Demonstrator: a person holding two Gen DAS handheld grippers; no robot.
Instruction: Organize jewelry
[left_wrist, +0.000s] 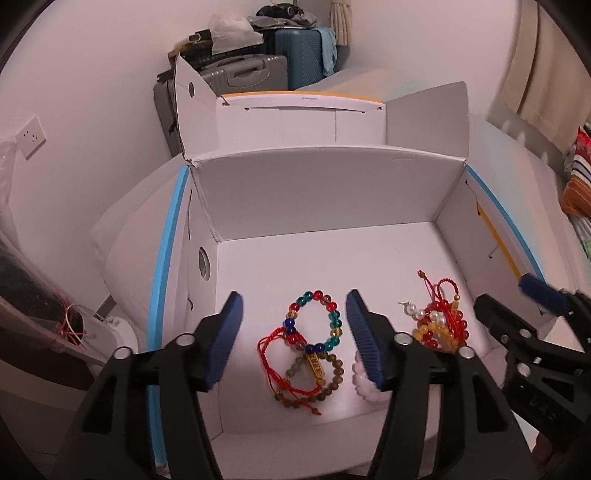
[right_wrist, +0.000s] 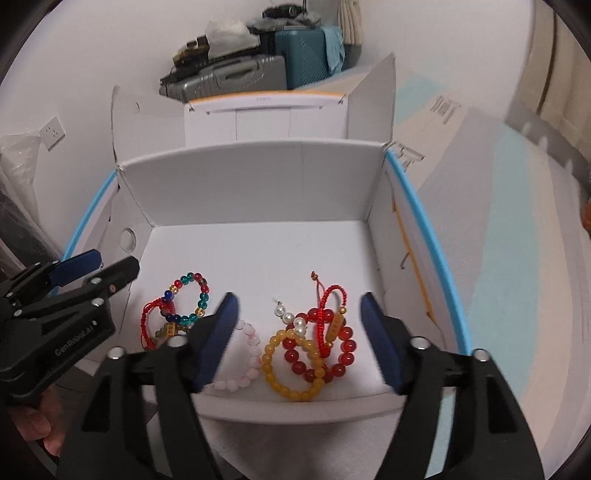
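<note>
Bracelets (left_wrist: 314, 343) lay tangled low in the white box (left_wrist: 325, 192); both claws, left (left_wrist: 295, 339) and right (right_wrist: 301, 341), gaped empty, so one grab risked dragging several together.

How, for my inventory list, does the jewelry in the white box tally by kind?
Beaded bracelets: 5 (multicolour, brown, pink, yellow, red)
Red cord bracelets: 2
Pearl piece: 1
Total: 8
</note>
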